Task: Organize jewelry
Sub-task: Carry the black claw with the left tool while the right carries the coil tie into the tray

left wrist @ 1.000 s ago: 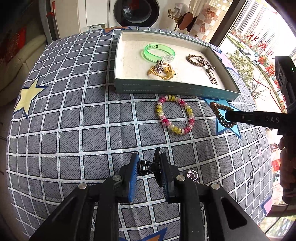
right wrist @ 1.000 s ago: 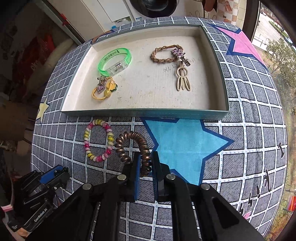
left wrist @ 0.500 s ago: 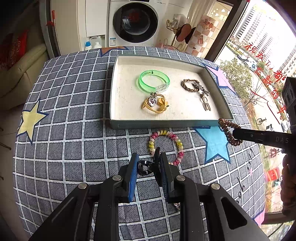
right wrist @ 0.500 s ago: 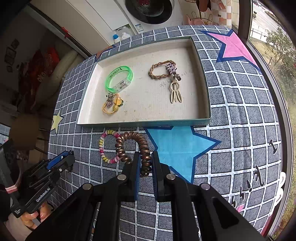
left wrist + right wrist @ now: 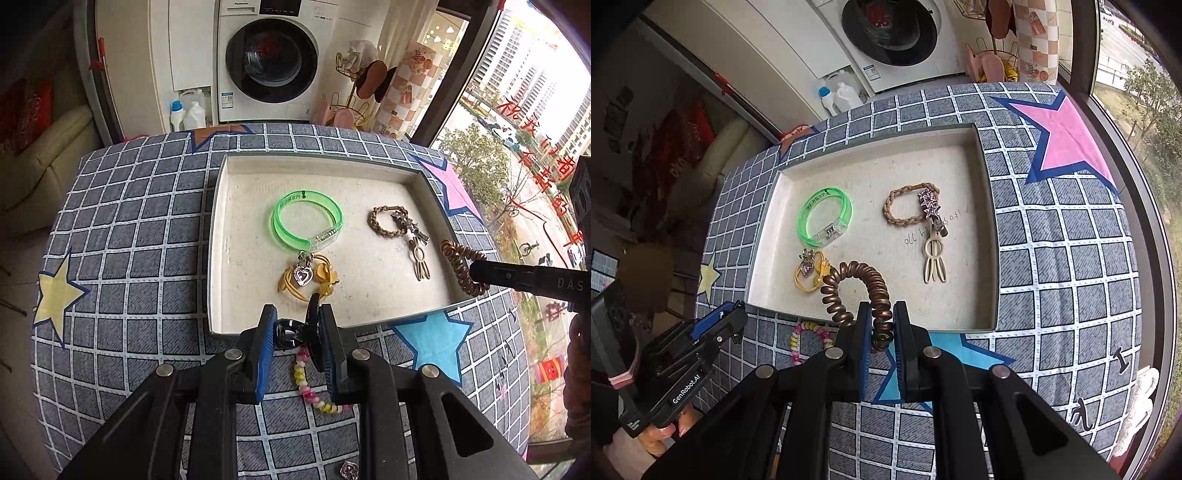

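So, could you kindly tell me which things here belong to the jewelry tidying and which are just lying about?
Job: tray; coil hair tie; dark clip; bead bracelet; green bangle.
Lying about: washing machine; detergent bottles; shoe rack.

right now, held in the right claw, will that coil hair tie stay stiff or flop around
Likely springy, not stiff: the coil tie arches up from the right claw and keeps its loop. Probably light, since one small pinch holds it. Its glossy coils may slip or stretch if tugged.

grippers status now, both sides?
Left gripper: shut on a small dark clip.
Right gripper: shut on the brown coil hair tie.
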